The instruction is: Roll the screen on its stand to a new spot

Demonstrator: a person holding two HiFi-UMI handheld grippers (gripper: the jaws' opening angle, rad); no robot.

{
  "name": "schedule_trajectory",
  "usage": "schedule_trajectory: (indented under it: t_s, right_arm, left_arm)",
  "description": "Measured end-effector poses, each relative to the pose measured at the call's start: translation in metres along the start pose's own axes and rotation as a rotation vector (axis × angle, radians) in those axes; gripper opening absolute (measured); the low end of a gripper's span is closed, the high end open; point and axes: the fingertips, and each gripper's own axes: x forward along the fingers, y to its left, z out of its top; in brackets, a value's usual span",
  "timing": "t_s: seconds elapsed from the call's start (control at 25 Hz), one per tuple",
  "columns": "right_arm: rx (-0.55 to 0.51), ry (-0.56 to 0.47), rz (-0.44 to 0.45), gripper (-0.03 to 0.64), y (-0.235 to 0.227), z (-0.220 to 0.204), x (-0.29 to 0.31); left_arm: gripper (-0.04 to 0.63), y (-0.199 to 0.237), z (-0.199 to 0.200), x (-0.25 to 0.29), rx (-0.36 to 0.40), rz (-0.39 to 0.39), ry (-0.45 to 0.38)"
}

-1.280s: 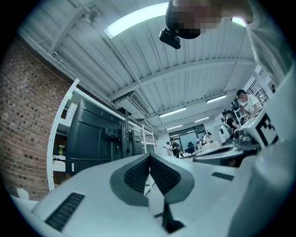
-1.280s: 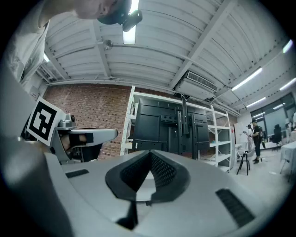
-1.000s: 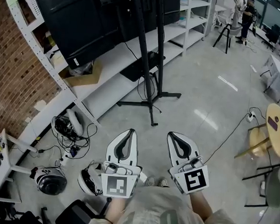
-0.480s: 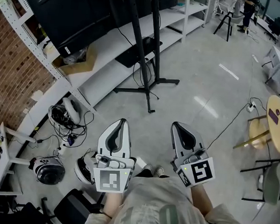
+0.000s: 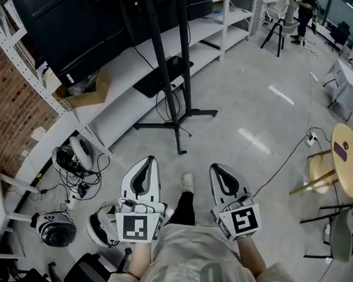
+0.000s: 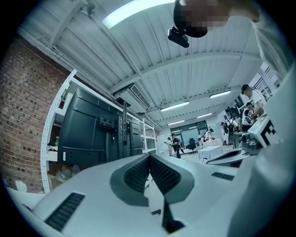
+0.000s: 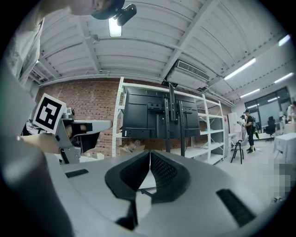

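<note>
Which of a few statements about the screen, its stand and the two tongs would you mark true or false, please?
1. The screen on its stand is next to white shelving that runs along a brick wall. True.
2. The left tongs and the right tongs are both shut with nothing between them. True.
3. The left tongs grip a post of the stand. False: both tongs are clear of the stand, above the floor in front of the person.
4. The round wooden table stands at the left edge of the head view. False: the table is at the right edge.
</note>
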Motion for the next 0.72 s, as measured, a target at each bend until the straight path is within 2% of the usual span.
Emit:
schedule_trajectory:
  t_s: [0.2, 0.36, 0.72]
  right_arm:
    - [-0.015, -0.012, -0.001, 0.021, -0.026, -0.011, 0.038]
    - [-0.034, -0.021, -0.005, 0.021, -0.059, -0.010, 0.090]
    - [-0.113, -0.086, 0.050, 0.021, -0.144, 0.043, 0.265]
  left_arm:
    - [0.015, 0.012, -0.018, 0.049, -0.009, -0.012, -0.025]
    - [0.015, 0.033, -0.033, 0.109, -0.025, -0.010, -0.021]
    - [0.015, 0.108, -0.013, 0.286, 0.015, 0.031, -0.081]
